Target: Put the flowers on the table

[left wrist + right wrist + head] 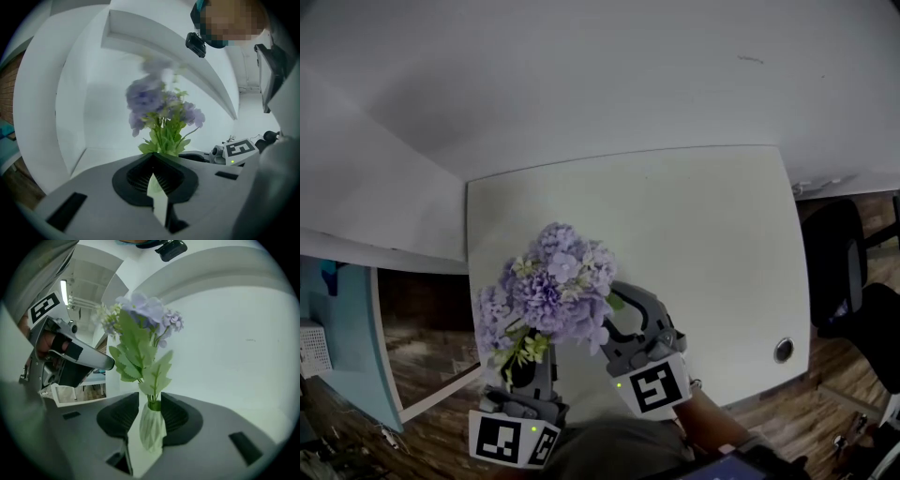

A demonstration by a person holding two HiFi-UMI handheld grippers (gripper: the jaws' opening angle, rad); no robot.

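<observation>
A bunch of purple flowers (555,286) with green leaves stands in a small white faceted vase (152,427). It is over the near left part of the white table (703,225). My right gripper (614,319) is shut on the vase, and in the right gripper view (150,401) both pads press its neck. My left gripper (530,361) comes in from the left. Its jaws are closed (153,157) right where the green stems (161,136) rise, so it appears to hold them. In the head view the blooms hide the vase. I cannot tell whether the vase touches the table.
A round grommet (784,350) sits in the table near its right front corner. A black office chair (848,272) stands off the right edge. A light-blue cabinet (352,337) and wooden floor lie to the left. A white wall runs behind the table.
</observation>
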